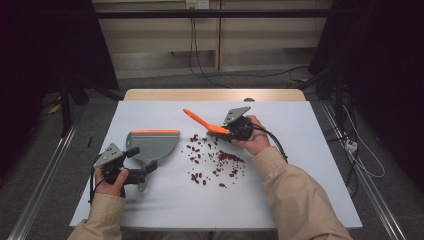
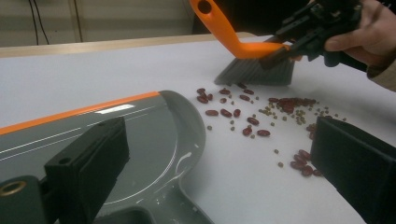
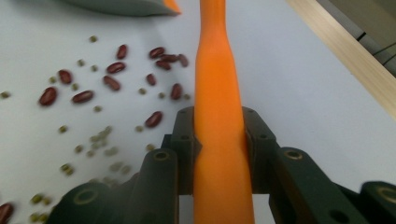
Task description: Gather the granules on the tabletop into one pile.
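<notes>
Sweeping scattered beans toward the dustpan, stroke just starting.

Right gripper (image 1: 235,129) clamped tight on the orange brush (image 3: 218,116) handle, grey bristles down beside the red and green beans (image 1: 215,159). Left gripper (image 1: 131,165) at the grey dustpan (image 2: 154,135) handle, jaws wide apart in its own view, grip probably loose, hard to tell. Next: drag bristles through beans toward pan's orange lip.

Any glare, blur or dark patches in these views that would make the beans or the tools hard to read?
High view: table evenly lit, surroundings dark, beans tiny. Left gripper view: white glare streaks on the dustpan; its near jaws soft. Right gripper view: the brush handle sharp, beans at lower left blurred.
</notes>
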The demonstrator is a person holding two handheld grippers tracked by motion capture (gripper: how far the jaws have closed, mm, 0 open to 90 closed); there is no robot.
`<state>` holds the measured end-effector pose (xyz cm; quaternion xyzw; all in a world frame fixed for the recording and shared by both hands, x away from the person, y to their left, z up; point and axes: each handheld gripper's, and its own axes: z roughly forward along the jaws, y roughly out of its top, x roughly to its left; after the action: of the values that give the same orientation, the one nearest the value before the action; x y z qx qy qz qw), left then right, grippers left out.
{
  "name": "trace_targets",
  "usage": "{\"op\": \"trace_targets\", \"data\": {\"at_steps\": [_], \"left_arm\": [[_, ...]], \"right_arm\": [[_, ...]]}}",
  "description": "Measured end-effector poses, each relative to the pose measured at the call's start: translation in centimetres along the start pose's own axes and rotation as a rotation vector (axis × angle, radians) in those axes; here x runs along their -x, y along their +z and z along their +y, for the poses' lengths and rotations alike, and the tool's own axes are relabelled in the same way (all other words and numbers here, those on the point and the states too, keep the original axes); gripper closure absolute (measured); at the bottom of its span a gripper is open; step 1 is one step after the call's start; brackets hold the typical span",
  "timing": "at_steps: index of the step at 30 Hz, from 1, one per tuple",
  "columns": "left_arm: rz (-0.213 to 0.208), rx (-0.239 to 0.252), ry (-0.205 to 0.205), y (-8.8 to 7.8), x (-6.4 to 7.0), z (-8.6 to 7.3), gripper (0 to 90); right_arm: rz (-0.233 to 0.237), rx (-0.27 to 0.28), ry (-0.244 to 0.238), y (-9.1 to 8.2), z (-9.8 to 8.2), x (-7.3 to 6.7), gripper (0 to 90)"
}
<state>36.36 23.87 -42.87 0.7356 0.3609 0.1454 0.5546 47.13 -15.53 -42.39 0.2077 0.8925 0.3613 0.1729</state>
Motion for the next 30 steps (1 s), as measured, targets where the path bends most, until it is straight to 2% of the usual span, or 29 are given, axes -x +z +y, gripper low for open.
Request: {"op": "trace_targets", "data": {"at_steps": [3, 9, 17, 22, 24, 30], "left_arm": [[0.001, 0.0, 0.001, 0.0, 0.1, 0.0, 4.5], [0.001, -0.003, 0.005, 0.0, 0.1, 0.0, 4.5], [0.004, -0.003, 0.009, 0.0, 0.1, 0.0, 4.5], [0.003, -0.002, 0.007, 0.1, 0.1, 0.0, 4.5], [0.003, -0.003, 0.007, 0.1, 0.1, 0.0, 4.5], [0.001, -0.001, 0.004, 0.1, 0.0, 0.0, 4.5]], "right_arm": [[0.019, -0.004, -0.028, -0.5, -0.1, -0.9, 71.4], [0.046, 0.002, -0.053, -1.4, -0.6, -2.4, 71.4], [0.052, 0.025, -0.045, -2.5, -0.9, -3.3, 71.4], [0.047, 0.086, -0.013, -3.3, -0.4, -2.9, 71.4], [0.028, 0.095, -0.014, -3.3, -0.2, -2.6, 71.5], [-0.014, 0.105, -0.003, -1.8, 0.9, -1.2, 71.5]]}}
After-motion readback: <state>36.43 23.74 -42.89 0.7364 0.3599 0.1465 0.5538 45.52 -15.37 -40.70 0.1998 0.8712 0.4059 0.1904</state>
